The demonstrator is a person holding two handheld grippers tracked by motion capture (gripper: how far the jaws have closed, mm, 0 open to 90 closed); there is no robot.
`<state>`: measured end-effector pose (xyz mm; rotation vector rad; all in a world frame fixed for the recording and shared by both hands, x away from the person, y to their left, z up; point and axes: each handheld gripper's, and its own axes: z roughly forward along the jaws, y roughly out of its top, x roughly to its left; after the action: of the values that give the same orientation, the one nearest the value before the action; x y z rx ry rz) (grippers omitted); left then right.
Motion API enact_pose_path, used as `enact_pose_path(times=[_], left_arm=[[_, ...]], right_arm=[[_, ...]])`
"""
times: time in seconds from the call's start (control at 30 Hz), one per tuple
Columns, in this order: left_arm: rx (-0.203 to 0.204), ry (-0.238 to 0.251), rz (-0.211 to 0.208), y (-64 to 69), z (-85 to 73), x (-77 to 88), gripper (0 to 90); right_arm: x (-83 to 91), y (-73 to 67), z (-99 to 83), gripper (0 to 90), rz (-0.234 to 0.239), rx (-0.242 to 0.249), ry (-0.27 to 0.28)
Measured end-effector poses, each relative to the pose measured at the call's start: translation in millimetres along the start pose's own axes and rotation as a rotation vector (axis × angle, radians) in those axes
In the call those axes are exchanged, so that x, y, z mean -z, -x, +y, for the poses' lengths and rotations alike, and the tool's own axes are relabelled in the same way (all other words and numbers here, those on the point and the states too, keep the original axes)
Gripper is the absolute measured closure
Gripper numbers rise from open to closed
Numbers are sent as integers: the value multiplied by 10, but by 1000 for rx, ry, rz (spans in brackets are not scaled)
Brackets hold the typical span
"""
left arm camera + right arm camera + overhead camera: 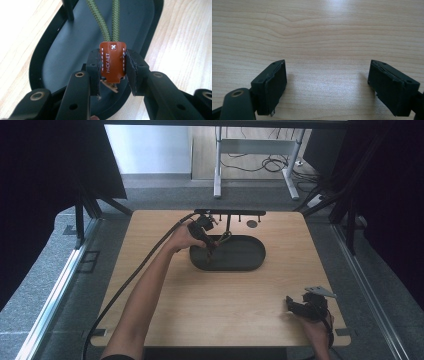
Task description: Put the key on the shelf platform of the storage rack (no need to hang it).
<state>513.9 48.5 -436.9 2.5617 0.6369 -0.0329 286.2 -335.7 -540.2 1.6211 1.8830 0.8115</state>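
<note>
The left claw (113, 72) is clenched on the leather tab (113, 61) of a soft, light-looking green cord (106, 22), probably the firmest hold, while the right claw (327, 85) rests released above the tabletop (317, 30).

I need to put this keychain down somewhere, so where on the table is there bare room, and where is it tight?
Bare wood runs from the dark oval tray to the near edge, between the left forearm and the right gripper. The strips left and right of the tray are bare too. It is crowded at the far edge: the black stand and the left gripper, shut on the leather tag.
</note>
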Motion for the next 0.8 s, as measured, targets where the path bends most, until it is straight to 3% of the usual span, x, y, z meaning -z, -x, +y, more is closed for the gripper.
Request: enact_pose_path(times=[0.63, 0.8], left_arm=[[16, -34, 3, 4, -118, -251, 659], [10, -36, 26, 14, -116, -268, 616]], right_arm=[[-1, 1, 0, 158, -3, -1, -1], [-1, 1, 0, 158, -4, -2, -1]])
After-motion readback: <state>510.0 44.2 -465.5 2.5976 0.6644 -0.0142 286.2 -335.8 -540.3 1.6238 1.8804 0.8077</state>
